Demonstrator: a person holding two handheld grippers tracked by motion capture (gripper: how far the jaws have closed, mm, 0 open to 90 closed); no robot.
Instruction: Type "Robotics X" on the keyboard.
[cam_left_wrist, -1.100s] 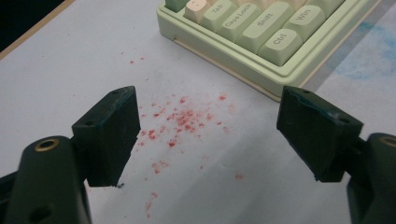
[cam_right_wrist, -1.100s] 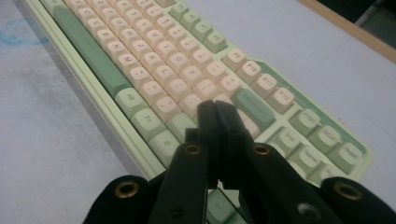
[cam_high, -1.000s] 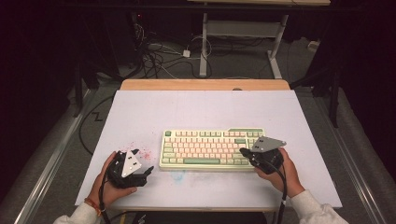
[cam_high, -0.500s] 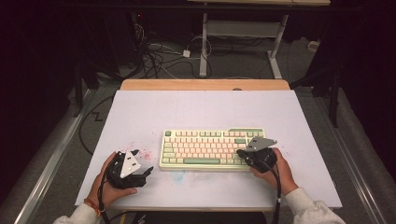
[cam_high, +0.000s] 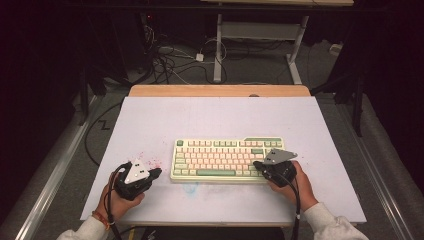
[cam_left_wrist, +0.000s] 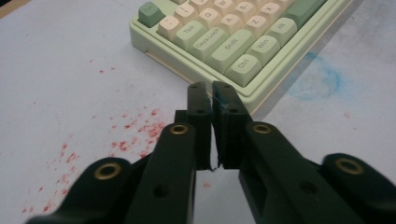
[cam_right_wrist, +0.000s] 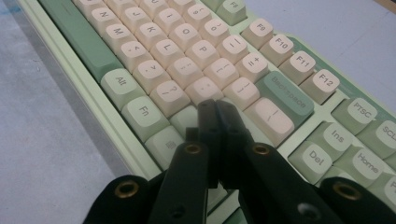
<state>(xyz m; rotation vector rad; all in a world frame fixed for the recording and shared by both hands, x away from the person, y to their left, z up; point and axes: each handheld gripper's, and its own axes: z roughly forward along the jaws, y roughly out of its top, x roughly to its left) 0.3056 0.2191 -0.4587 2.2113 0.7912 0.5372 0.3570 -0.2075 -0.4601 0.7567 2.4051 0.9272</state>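
The table (cam_high: 215, 120), covered in a pale sheet, carries one work item: the keyboard (cam_high: 227, 160), lying flat near the front edge, slightly right of centre, long side parallel to that edge. This puts both ends within reach of either hand.

The right gripper (cam_high: 261, 165) rests over the keyboard's right end. Its jaws are pressed together with nothing between them; the joined tips (cam_right_wrist: 217, 109) sit just above the keys near the right Shift, apparently forming one narrow point for pressing a single key.

The left gripper (cam_high: 155, 172) waits on the sheet just left of the keyboard, apart from it. Its jaws have just been closing and now meet empty, tips (cam_left_wrist: 212, 91) aimed at the near-left corner beside the Ctrl key (cam_left_wrist: 243, 65).

Red specks (cam_left_wrist: 135, 135) dot the sheet beside the left gripper.
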